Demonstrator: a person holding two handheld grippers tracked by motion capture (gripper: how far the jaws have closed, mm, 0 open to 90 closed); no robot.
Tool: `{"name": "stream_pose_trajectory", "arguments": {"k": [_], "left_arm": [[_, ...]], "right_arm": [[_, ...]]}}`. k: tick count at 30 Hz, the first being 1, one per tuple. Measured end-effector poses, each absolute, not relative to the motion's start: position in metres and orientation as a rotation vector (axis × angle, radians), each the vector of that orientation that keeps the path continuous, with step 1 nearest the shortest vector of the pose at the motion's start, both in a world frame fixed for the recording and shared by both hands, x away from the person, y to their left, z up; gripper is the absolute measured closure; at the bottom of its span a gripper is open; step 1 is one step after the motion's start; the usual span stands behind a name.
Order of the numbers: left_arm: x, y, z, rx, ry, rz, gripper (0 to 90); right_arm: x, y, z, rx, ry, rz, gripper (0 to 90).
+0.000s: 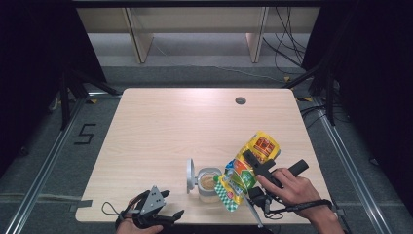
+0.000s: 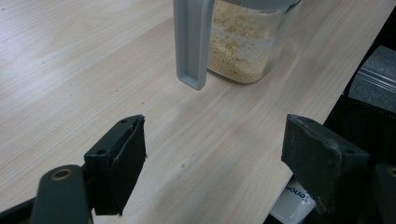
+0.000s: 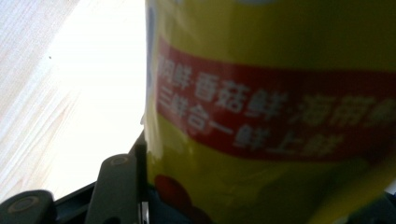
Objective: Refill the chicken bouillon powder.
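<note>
A glass jar (image 1: 209, 185) of beige granules stands near the table's front edge, its grey flip lid (image 1: 190, 175) swung open to the left. My right gripper (image 1: 252, 163) is shut on a yellow seasoning packet (image 1: 243, 178), which slants with its lower end over the jar's mouth. In the right gripper view the packet (image 3: 271, 112) with its red band sits between the jaws of my right gripper (image 3: 247, 196). My left gripper (image 1: 158, 212) rests open at the front edge, left of the jar. Its view shows the jar (image 2: 238, 42) and lid (image 2: 191, 42) ahead of the gripper (image 2: 215, 158), with nothing between the jaws.
The wooden table (image 1: 170, 126) has a round cable hole (image 1: 240, 101) at the back right. Wooden furniture legs and cables stand on the floor behind it. Metal rails run along both sides.
</note>
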State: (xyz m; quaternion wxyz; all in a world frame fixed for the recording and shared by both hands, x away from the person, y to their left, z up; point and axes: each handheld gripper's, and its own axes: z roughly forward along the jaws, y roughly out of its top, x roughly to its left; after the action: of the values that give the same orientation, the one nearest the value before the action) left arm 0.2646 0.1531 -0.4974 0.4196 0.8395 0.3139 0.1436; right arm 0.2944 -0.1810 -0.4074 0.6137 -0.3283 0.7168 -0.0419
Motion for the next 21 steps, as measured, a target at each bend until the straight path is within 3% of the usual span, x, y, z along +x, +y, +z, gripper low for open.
{"name": "stream_pose_trajectory", "arguments": {"k": [21], "left_arm": [[0.2650,0.1530,-0.4982,2.097,0.786,0.362,21.3]], "right_arm": [[0.2932,-0.1814,-0.4064,-0.747,1.657,-0.097,47.3]]}}
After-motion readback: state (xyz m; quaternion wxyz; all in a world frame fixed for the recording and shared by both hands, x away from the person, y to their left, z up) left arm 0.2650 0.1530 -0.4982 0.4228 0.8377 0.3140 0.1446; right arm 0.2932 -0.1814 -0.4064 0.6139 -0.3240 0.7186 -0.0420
